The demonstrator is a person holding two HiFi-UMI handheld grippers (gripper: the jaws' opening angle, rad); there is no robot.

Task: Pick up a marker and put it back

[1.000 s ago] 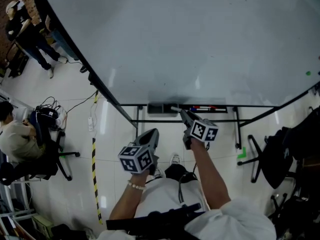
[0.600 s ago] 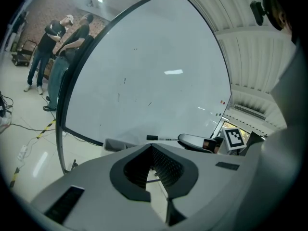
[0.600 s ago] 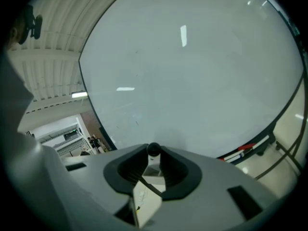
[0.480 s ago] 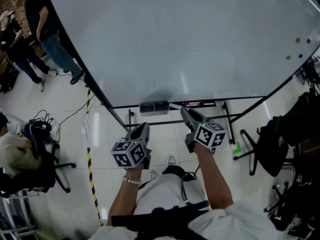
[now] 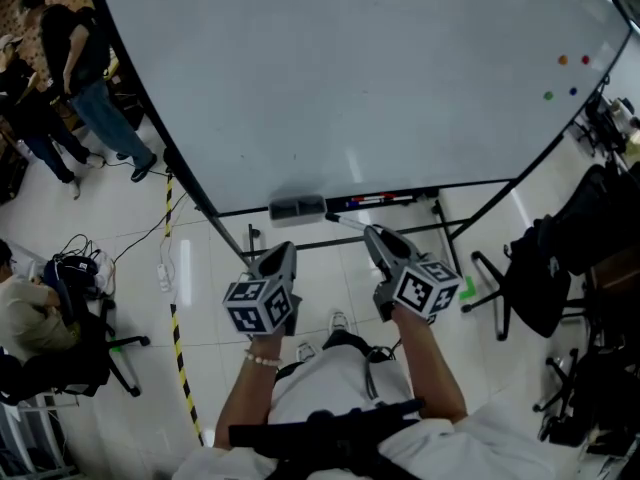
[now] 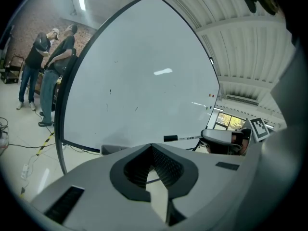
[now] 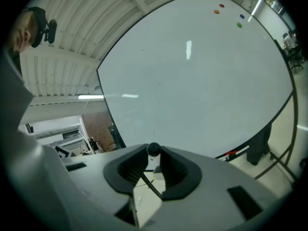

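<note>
A marker [image 5: 344, 221] is gripped in the right tongs [image 5: 372, 234], which are clenched on it. It is held in the air just in front of the whiteboard [image 5: 350, 78], below its lower edge. The marker's white barrel is seen sticking out sideways from the tongs, with its black cap pointed toward the left end of the whiteboard. In the right gripper view the marker's dark round end is caught between the two pads, and the board fills the background.

The left tongs [image 5: 282, 256] are closed with nothing in them. Their tips are seen meeting at a point in the left gripper view. They are held in front of the whiteboard, a little further from it than the right tongs.

A grey eraser [image 5: 297, 208] is seen on the ledge [image 5: 425, 192] along the whiteboard's lower edge. Beside it on the ledge, a few more pens [image 5: 380, 199] are laid in a row. Small coloured magnets [image 5: 562, 60] are stuck near the whiteboard's upper right corner. Two standing people [image 5: 75, 68] are seen past the whiteboard's left end.
</note>
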